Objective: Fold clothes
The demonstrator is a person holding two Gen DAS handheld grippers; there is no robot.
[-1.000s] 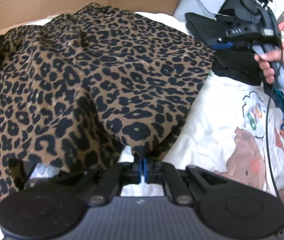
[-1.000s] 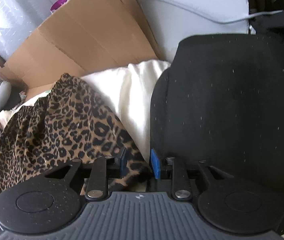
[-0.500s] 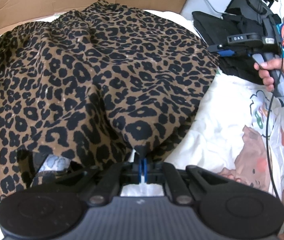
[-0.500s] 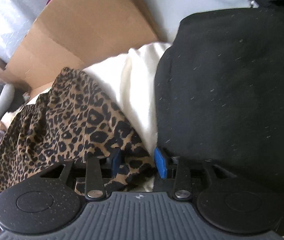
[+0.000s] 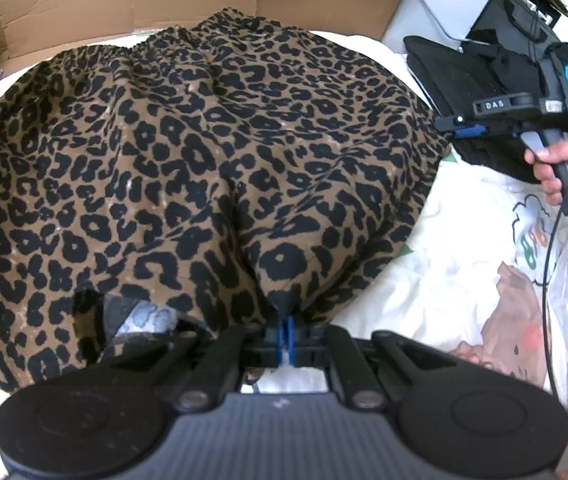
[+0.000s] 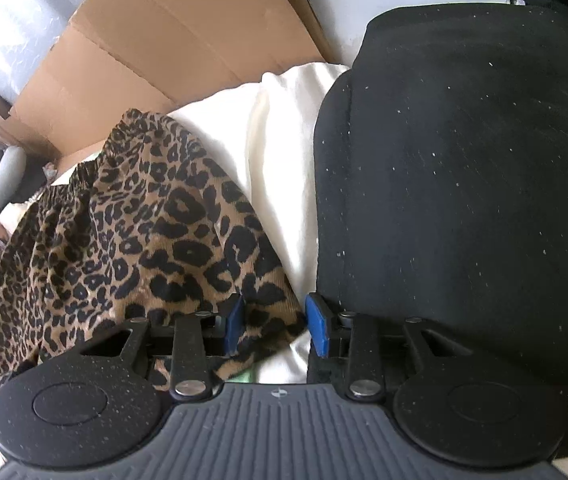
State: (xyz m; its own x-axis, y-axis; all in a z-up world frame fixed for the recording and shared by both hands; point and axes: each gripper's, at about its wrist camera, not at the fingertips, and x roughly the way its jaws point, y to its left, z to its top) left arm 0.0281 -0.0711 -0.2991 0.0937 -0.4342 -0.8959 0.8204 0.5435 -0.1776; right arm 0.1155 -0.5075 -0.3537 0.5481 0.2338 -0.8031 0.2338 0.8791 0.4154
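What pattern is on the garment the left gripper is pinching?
Leopard print, black spots on brown, on the skirt; clearest in the left wrist view.

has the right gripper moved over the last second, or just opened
Yes. The right gripper has crept forward and left over the leopard print garment, whose corner now lies between its wider-open jaws, judged against the black cushion beside it.

The white letters "DAS" can be read on the black body of the right claw (image 5: 466, 127), seen in the left wrist view; nothing else is legible.
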